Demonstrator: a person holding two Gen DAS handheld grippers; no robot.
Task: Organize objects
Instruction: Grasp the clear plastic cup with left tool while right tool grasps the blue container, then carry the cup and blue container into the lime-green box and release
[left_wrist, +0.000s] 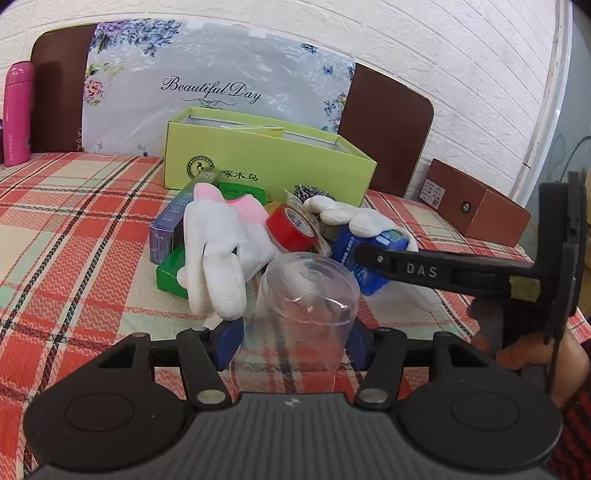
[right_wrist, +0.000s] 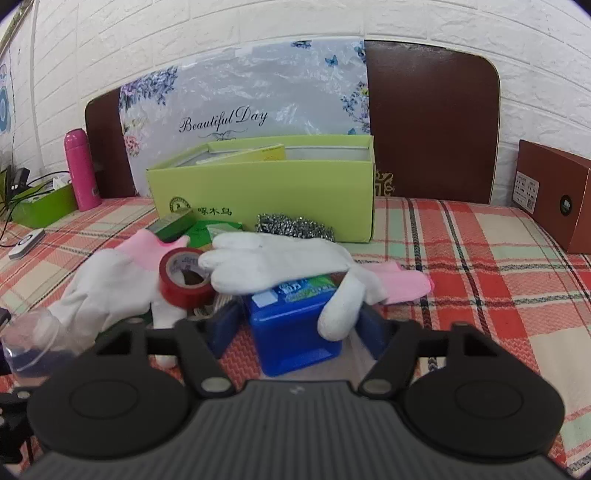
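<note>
A heap of objects lies in front of an open lime-green box (left_wrist: 266, 162) (right_wrist: 266, 184). My left gripper (left_wrist: 291, 343) is shut on a clear plastic cup (left_wrist: 303, 306), which lies on its side between the blue pads; the cup also shows at the right wrist view's left edge (right_wrist: 29, 343). My right gripper (right_wrist: 299, 325) is open, its pads on either side of a blue box (right_wrist: 291, 325) (left_wrist: 365, 258) without visibly pressing it. A white glove (right_wrist: 280, 266) drapes over that box. A second white and pink glove (left_wrist: 218, 243) (right_wrist: 107, 284) and a red tape roll (left_wrist: 291, 229) (right_wrist: 184, 280) lie in the heap.
A steel scourer (right_wrist: 295, 225), green boxes (left_wrist: 173, 273) and a purple box (left_wrist: 170, 225) lie in the heap. A pink bottle (left_wrist: 16, 114) (right_wrist: 81, 170) stands back left, a brown box (left_wrist: 476, 203) (right_wrist: 554, 195) at the right. A headboard and floral panel (left_wrist: 218, 88) back the plaid cloth.
</note>
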